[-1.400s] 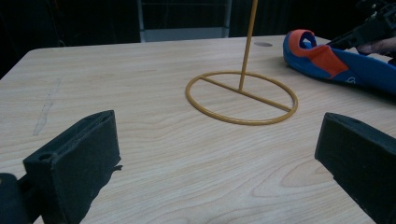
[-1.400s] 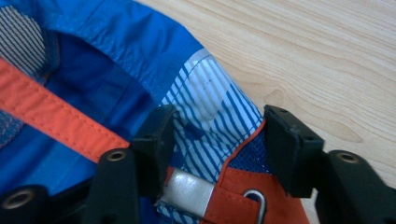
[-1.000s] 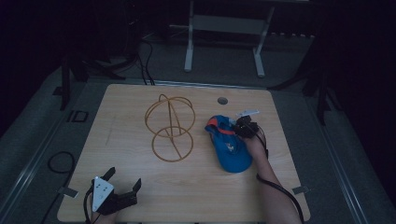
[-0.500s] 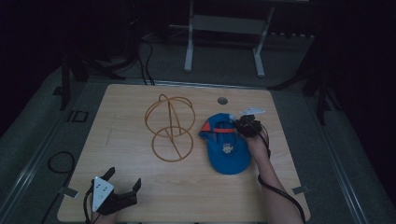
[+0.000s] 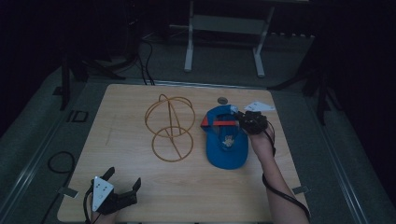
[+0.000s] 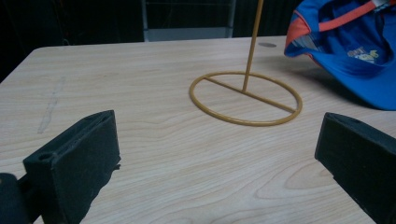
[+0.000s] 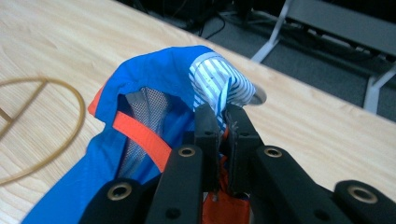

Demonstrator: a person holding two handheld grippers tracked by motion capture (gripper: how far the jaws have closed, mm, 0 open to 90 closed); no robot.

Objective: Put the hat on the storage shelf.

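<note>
A blue cap (image 5: 226, 143) with an orange strap lies on the wooden table (image 5: 140, 186), right of centre. My right gripper (image 5: 243, 118) is shut on the cap's back rim; in the right gripper view its jaws pinch the blue and striped fabric (image 7: 219, 88). A yellow wire stand (image 5: 170, 126), a hoop on a ring base, rises left of the cap. My left gripper (image 5: 122, 179) rests open near the table's front left edge. Its view looks toward the stand's ring base (image 6: 246, 98) and the cap (image 6: 355, 51), with nothing between its jaws.
A round grommet hole (image 5: 222, 100) sits in the table behind the cap. Beyond the table's far edge stand grey metal frame legs (image 5: 224, 32) on a dark floor. Cables (image 5: 60, 161) trail on the floor at the left.
The right gripper has lifted and pulled the cap's back rim slightly, so the cap has shifted and its opening shows more. The left gripper has stayed put.
</note>
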